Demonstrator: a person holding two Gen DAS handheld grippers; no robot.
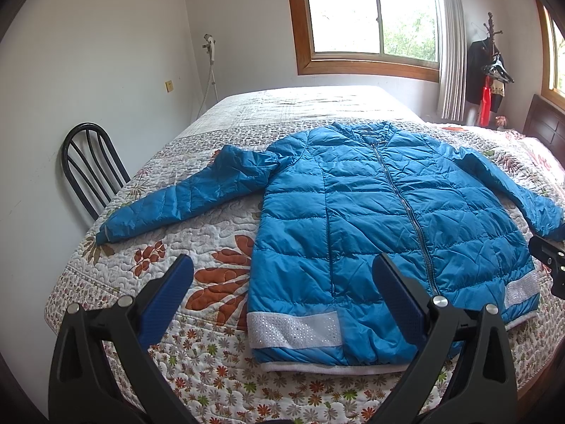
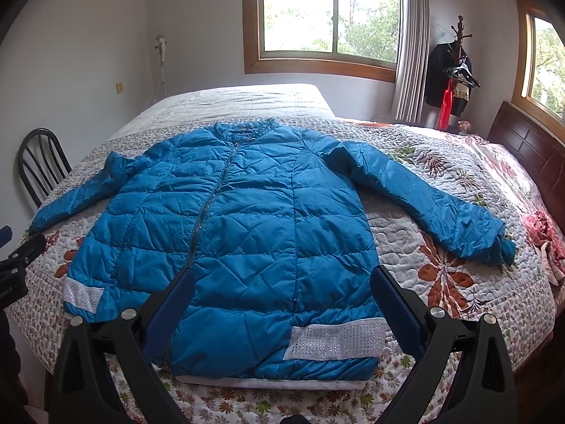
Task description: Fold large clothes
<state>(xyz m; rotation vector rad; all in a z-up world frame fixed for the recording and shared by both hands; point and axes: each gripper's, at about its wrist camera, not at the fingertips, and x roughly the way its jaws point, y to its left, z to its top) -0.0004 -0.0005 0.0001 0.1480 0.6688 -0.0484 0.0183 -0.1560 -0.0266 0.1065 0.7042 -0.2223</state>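
Note:
A blue quilted puffer jacket lies flat and zipped on the bed, front up, collar toward the window, both sleeves spread out sideways. It also shows in the right wrist view. White sparkly bands cross its hem. My left gripper is open and empty, hovering above the hem's left corner. My right gripper is open and empty, hovering above the hem's right part. The left sleeve cuff and the right sleeve cuff rest on the quilt.
The bed carries a floral quilt. A black metal chair stands at the bed's left side. A dark wooden headboard is on the right. A coat rack with hanging clothes stands by the curtained window.

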